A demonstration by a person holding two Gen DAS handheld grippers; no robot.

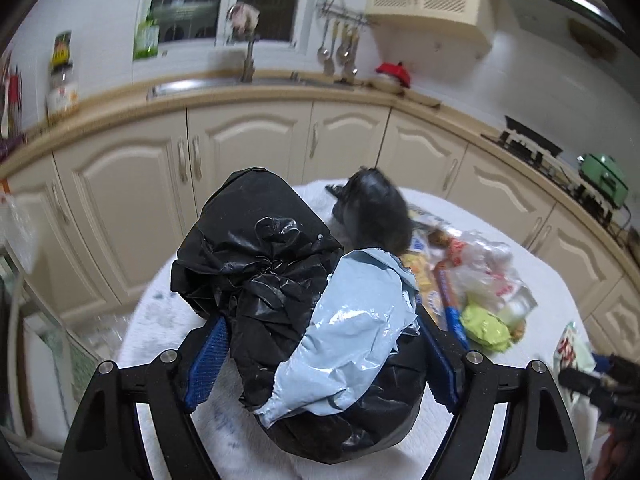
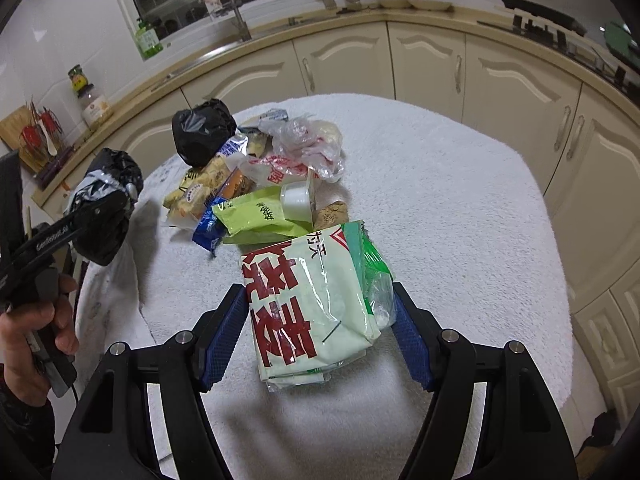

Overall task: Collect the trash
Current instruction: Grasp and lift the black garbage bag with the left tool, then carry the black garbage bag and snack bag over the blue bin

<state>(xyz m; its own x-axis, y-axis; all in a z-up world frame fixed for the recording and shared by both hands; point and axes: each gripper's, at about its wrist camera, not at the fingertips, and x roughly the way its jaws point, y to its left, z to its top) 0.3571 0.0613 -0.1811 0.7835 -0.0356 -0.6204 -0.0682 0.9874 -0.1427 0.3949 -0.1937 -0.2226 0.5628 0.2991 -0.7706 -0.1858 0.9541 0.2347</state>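
Note:
My left gripper (image 1: 320, 360) is shut on a knotted black trash bag (image 1: 260, 264) with a pale blue plastic mailer (image 1: 352, 320) draped over it; both blue pads press its sides. In the right wrist view this black trash bag (image 2: 106, 208) hangs at the table's left edge. My right gripper (image 2: 320, 332) is shut on a pale green packet with red characters (image 2: 308, 304), just above the white cloth. Beyond it lies a pile: a green wrapper (image 2: 256, 216), a white cup (image 2: 296, 200), yellow snack bags (image 2: 200, 192), a clear plastic bag (image 2: 308, 140) and a second black bag (image 2: 202, 130).
The round table (image 2: 460, 200) is covered with white towelling. Cream cabinets (image 2: 512, 88) and a counter with a sink tap (image 2: 240, 20) and a stove (image 1: 528, 144) curve around behind it. A person's hand (image 2: 36, 344) grips the left tool's handle.

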